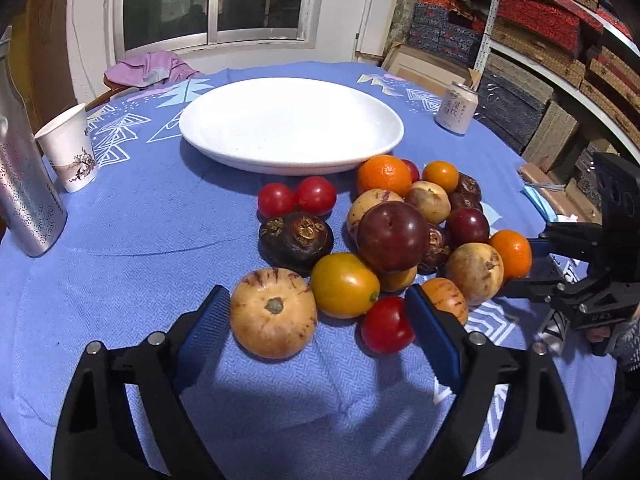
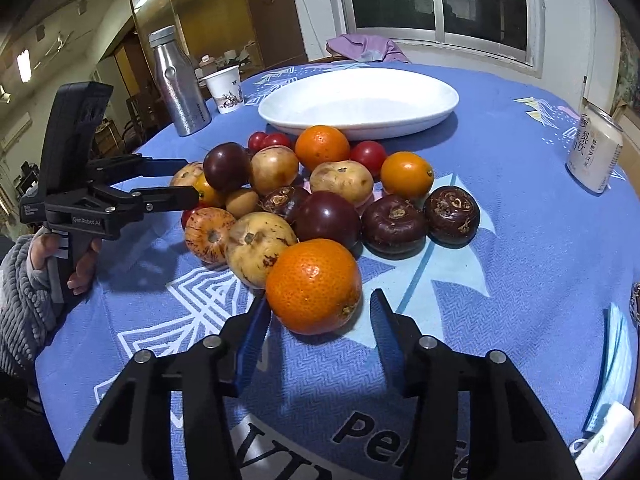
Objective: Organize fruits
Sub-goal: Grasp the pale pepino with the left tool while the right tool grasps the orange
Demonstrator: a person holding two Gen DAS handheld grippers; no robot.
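The orange (image 2: 314,286) sits at the near edge of the fruit pile, out in front on the blue tablecloth (image 2: 520,280), leaning against a speckled yellow fruit (image 2: 260,248) on its left and backed by a dark plum (image 2: 326,216). The right gripper (image 2: 320,320) has it bracketed: one blue pad touches or all but touches its left flank, the other stands just clear on the right, so the fingers are apart with no squeeze on yet. To do this well, I'd say slide in a touch deeper so the pads meet the orange at its widest line, not the near shoulder, then close gently, because a round skin will squirt forward into the pile if pinched off-centre. Lift straight up before swinging, or the speckled neighbour may roll. Over on the other side of the heap, the left gripper (image 1: 316,312) stands wide, its fingers apart around two fruits at once: a striped pale melon-like fruit (image 1: 274,312) next to the left pad and a yellow-orange tomato (image 1: 344,284) in the middle, with a red tomato (image 1: 386,324) touching or just beside the right pad. That wants tidying, so pick one, likely the striped one, and shift left to clear the others. The white plate (image 1: 292,160) lies empty past the pile towards the far edge of the table, the likely landing spot. A paper cup (image 1: 70,148) and steel bottle (image 1: 24,184) stand at the left edge and a drink can (image 1: 456,108) by the far right edge, all well clear.
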